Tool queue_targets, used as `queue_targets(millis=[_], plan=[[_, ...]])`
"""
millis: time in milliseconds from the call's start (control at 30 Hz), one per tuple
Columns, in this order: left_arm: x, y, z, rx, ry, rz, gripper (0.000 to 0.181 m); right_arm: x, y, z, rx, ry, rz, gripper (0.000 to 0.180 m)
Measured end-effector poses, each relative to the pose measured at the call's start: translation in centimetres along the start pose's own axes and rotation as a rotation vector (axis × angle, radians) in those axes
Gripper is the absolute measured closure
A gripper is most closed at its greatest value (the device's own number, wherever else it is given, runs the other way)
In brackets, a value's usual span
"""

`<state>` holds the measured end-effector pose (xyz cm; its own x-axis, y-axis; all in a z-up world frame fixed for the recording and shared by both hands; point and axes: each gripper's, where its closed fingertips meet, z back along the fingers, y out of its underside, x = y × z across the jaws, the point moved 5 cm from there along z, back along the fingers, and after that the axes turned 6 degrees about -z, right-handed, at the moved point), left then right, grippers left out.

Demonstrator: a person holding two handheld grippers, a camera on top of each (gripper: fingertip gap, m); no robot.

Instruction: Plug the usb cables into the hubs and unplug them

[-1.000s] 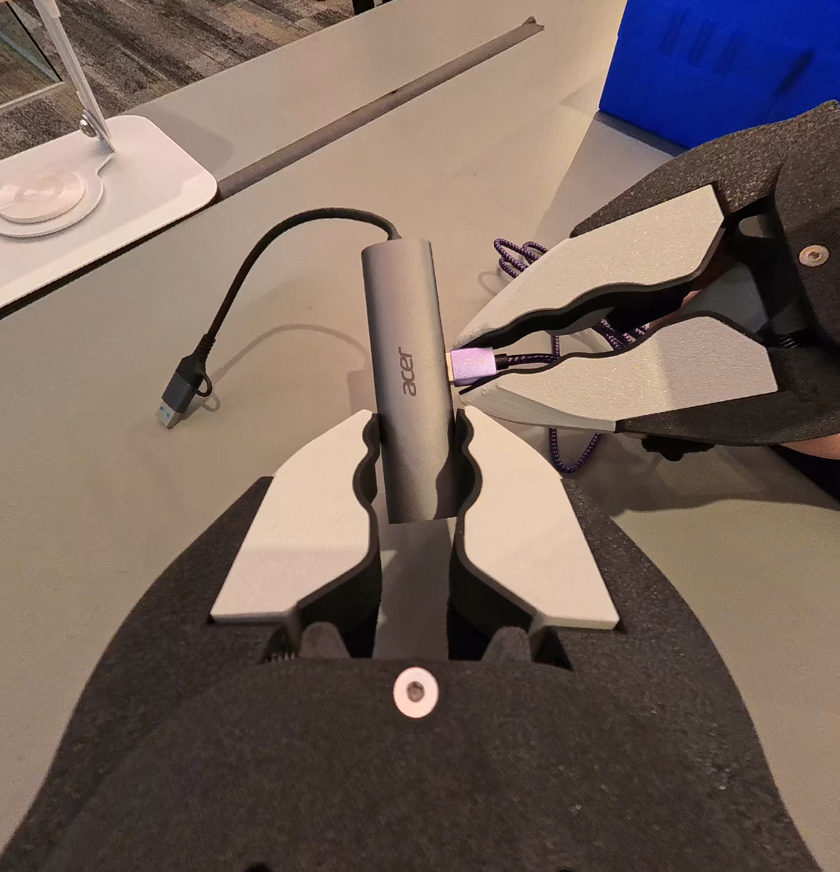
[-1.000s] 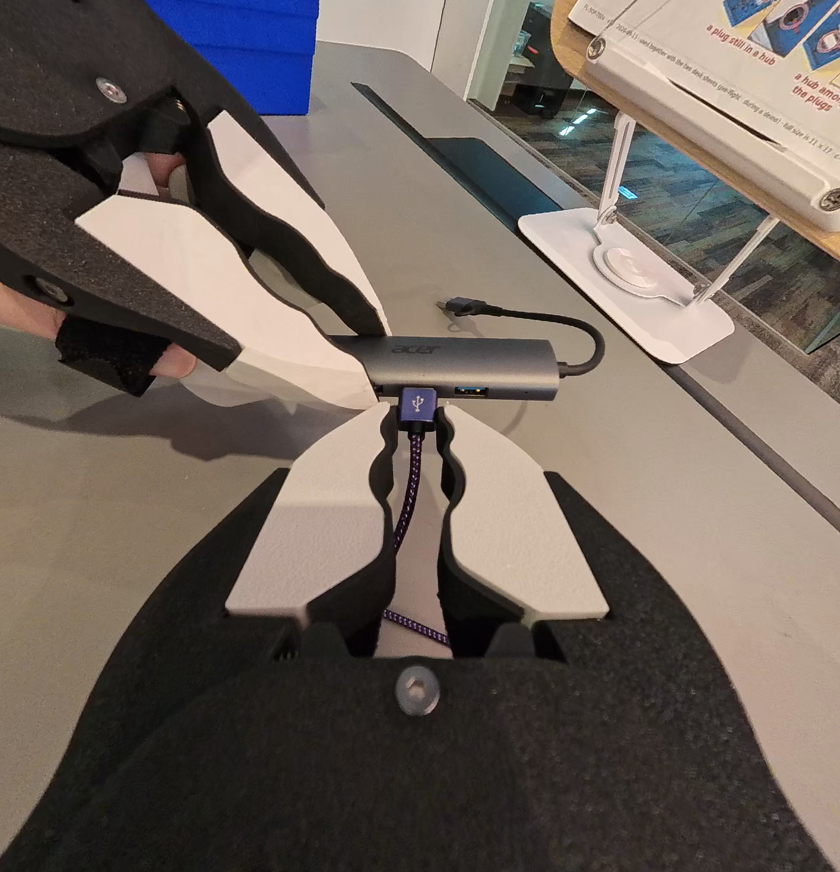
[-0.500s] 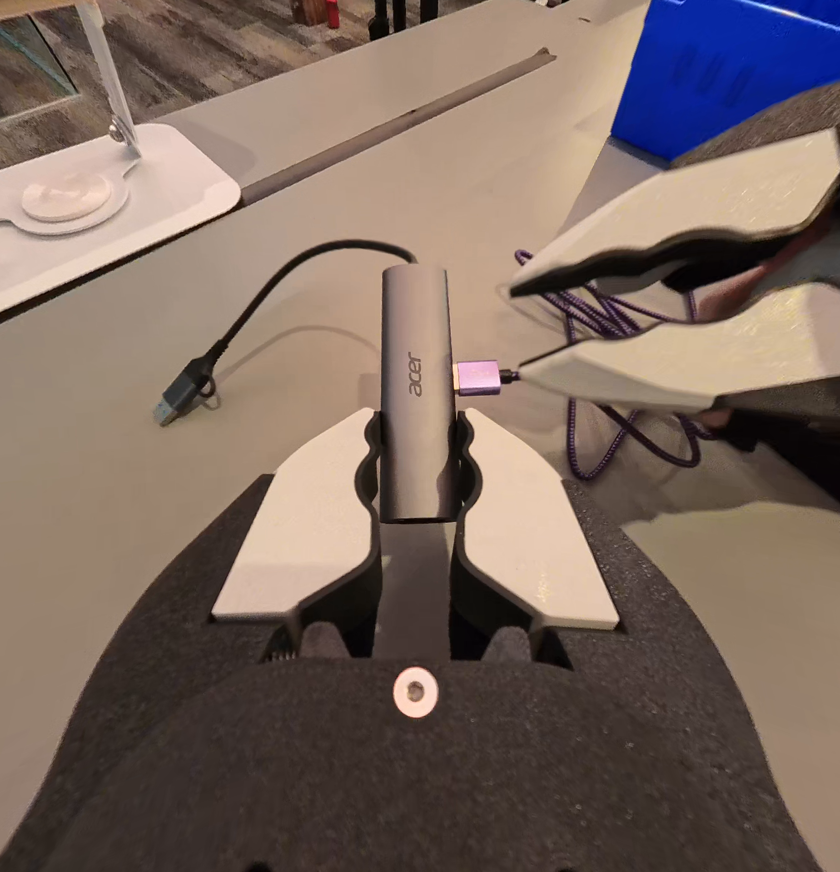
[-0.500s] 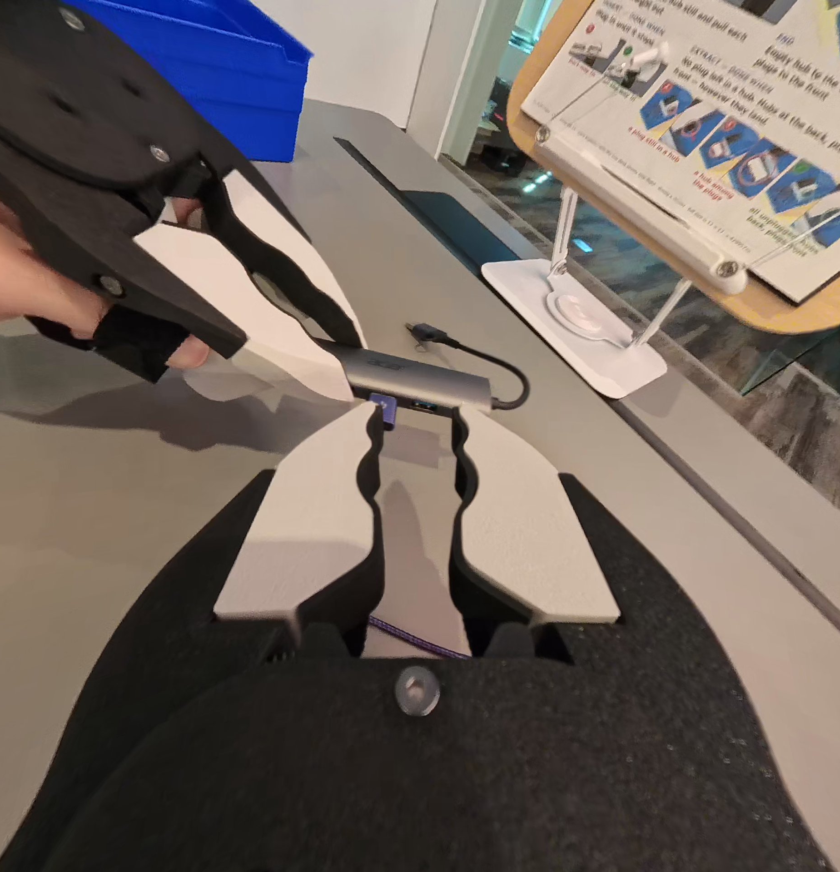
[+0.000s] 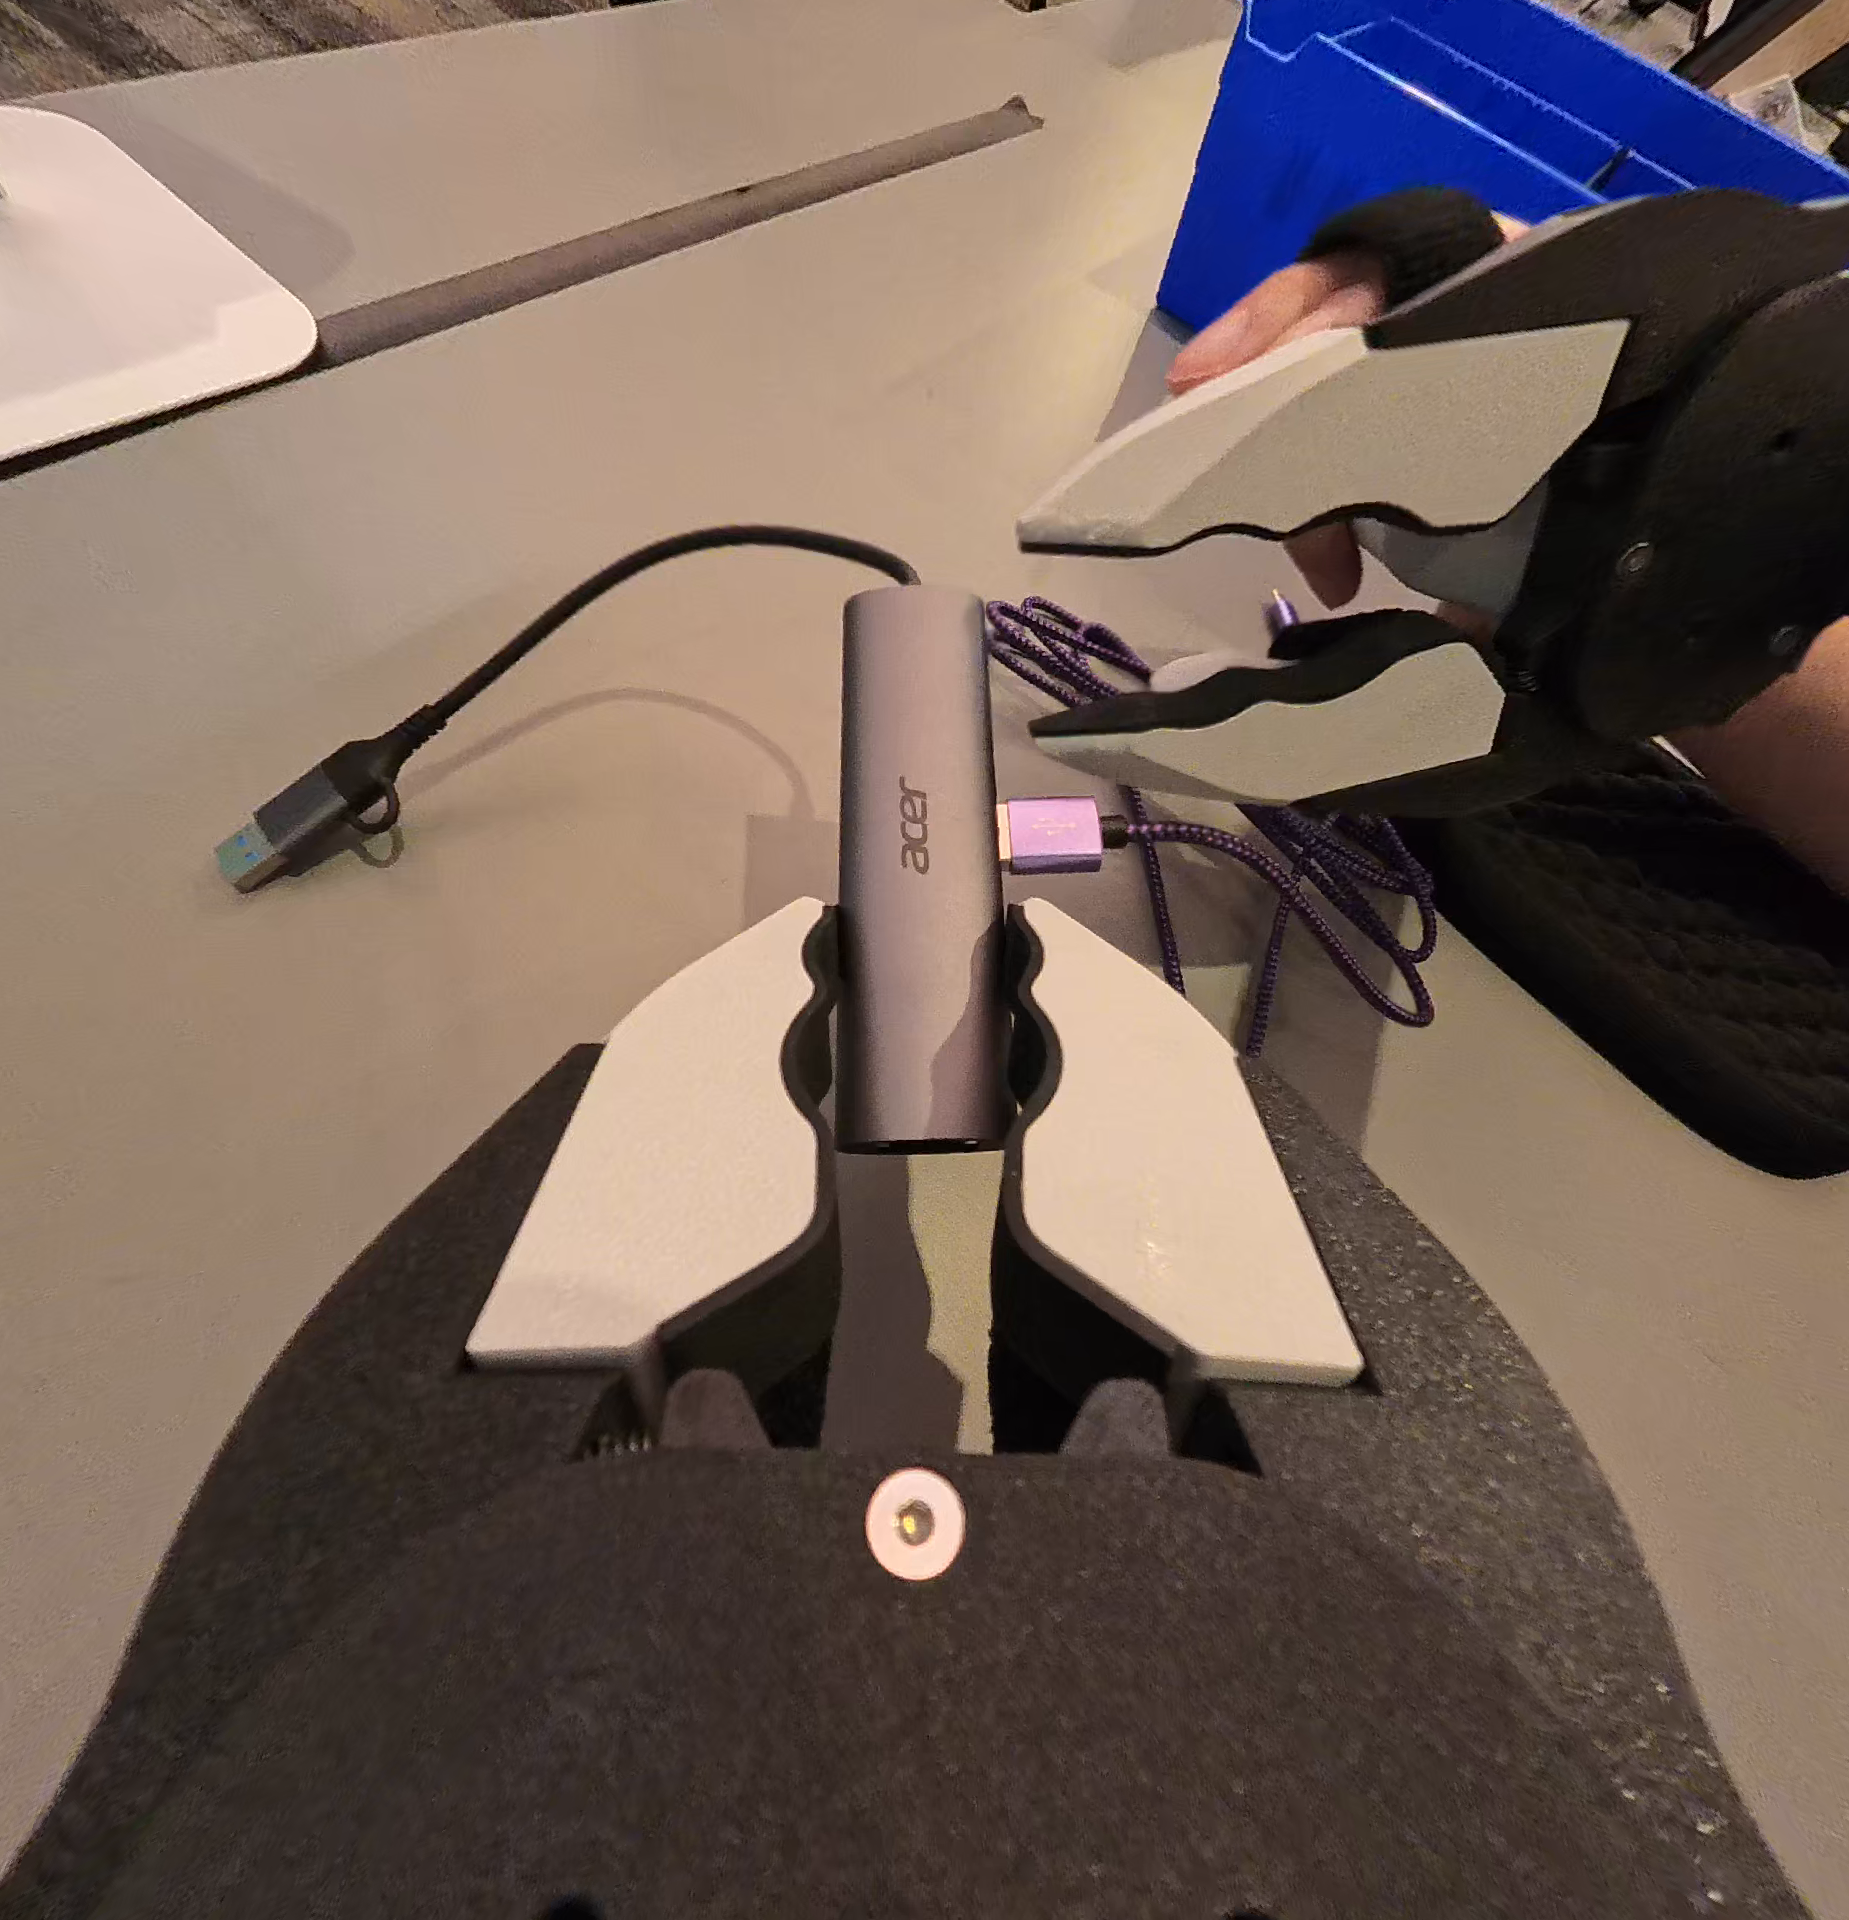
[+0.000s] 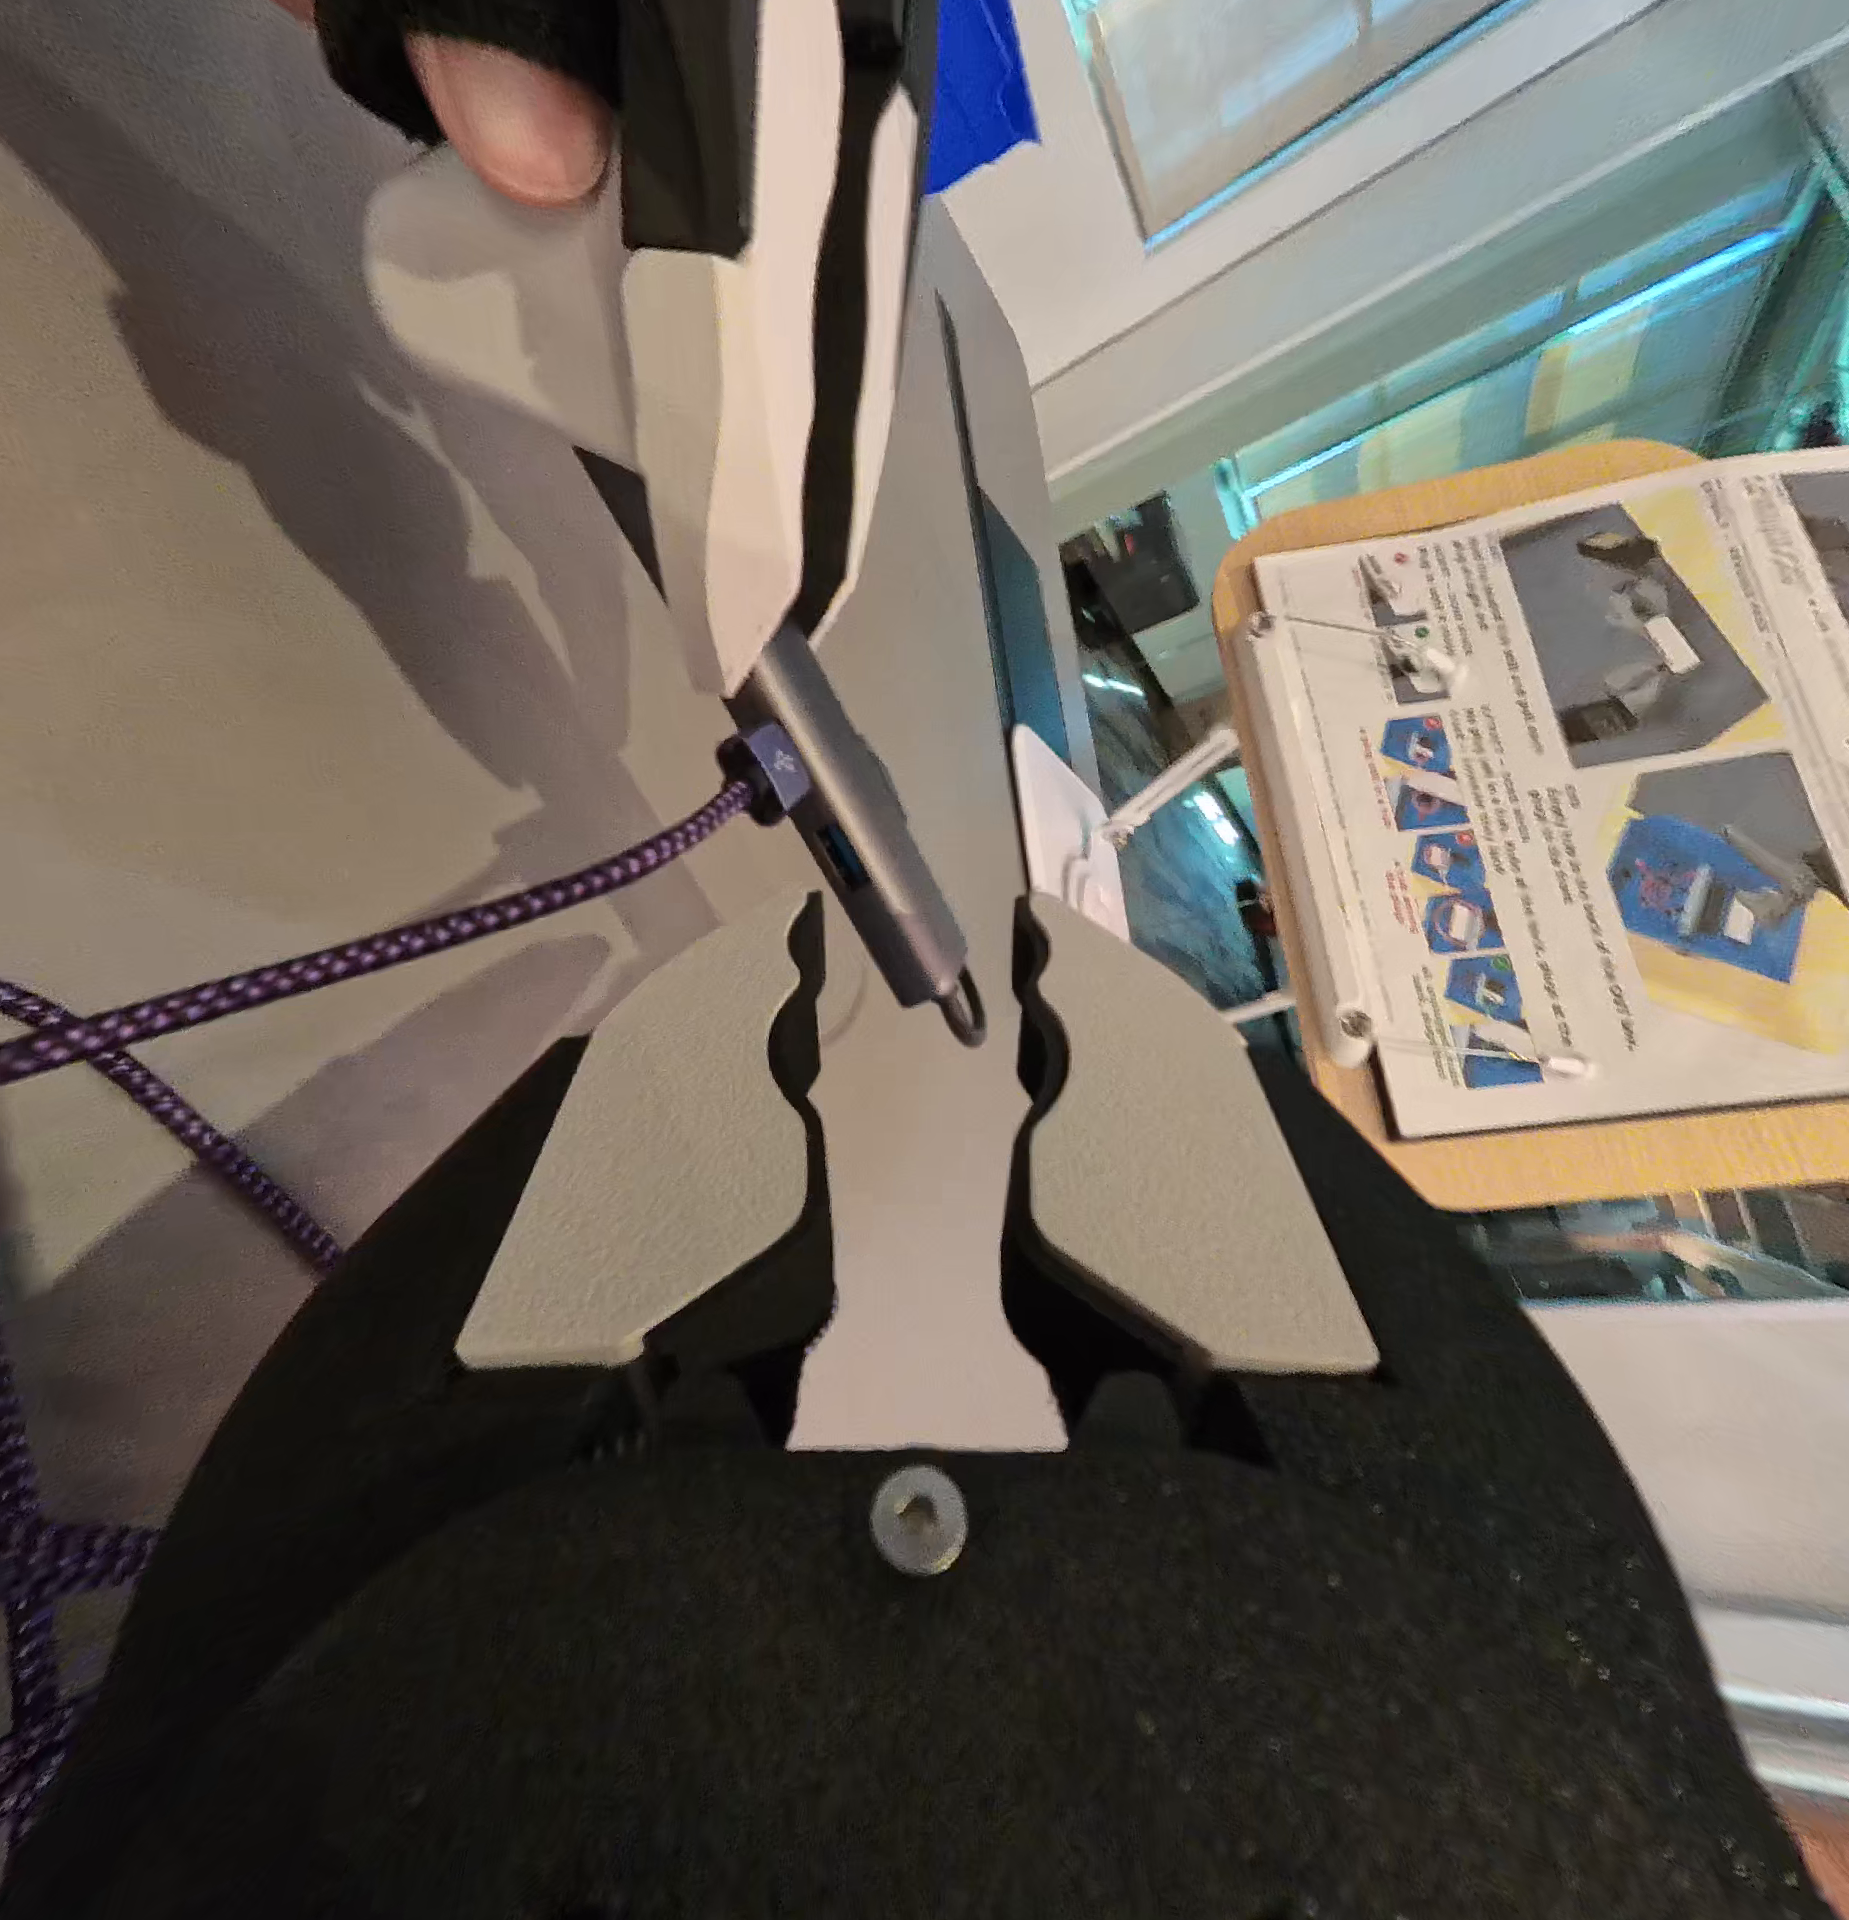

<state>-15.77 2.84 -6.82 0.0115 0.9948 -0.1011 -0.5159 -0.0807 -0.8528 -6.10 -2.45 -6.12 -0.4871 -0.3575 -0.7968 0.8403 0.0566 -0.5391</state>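
Grey-padded left gripper (image 5: 918, 1023) clamps the hub (image 5: 915, 831) by its near end; right gripper (image 5: 1034, 634) hangs beside the hub, spread and empty. Purple plug (image 5: 1055, 834) sits in the hub's side port, so plugging looks done, unplugging remains

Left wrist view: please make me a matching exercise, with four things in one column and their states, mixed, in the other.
Things:
1. hub
2. purple plug
3. right gripper
4. hub's own plug

States:
A. open, holding nothing
B. lying loose on the table
C. clamped in the left gripper
D. seated in the hub's side

Pairs: 1-C, 2-D, 3-A, 4-B
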Motion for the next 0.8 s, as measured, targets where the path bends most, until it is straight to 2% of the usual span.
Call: queue_targets(millis=[200,267,333,600,667,733,800], plan=[[-0.6,-0.3,0.0,0.002,0.048,0.008,0.151,0.3,-0.1,-1.3,0.003,-0.107,0.016,0.142],[-0.7,-0.4,0.0,0.002,0.060,0.001,0.151,0.5,-0.1,-1.7,0.012,-0.111,0.032,0.144],[-0.7,-0.3,0.0,0.000,0.064,0.007,0.151,0.8,-0.2,-1.8,0.002,-0.119,0.046,0.155],[-0.6,-0.5,0.2,-0.075,0.140,0.063,0.151,1.6,0.0,-1.6,0.032,-0.120,0.072,0.162],[-0.8,-0.6,0.3,-0.088,0.198,0.100,0.145,1.5,0.0,-1.5,0.049,-0.100,0.086,0.162],[-0.7,-0.9,0.6,-0.120,0.243,0.140,0.130,1.2,0.1,-1.3,0.058,-0.085,0.083,0.163],[-0.2,-1.5,1.4,-0.194,0.247,0.162,0.132,0.6,0.1,-1.0,0.069,-0.046,0.087,0.163]])
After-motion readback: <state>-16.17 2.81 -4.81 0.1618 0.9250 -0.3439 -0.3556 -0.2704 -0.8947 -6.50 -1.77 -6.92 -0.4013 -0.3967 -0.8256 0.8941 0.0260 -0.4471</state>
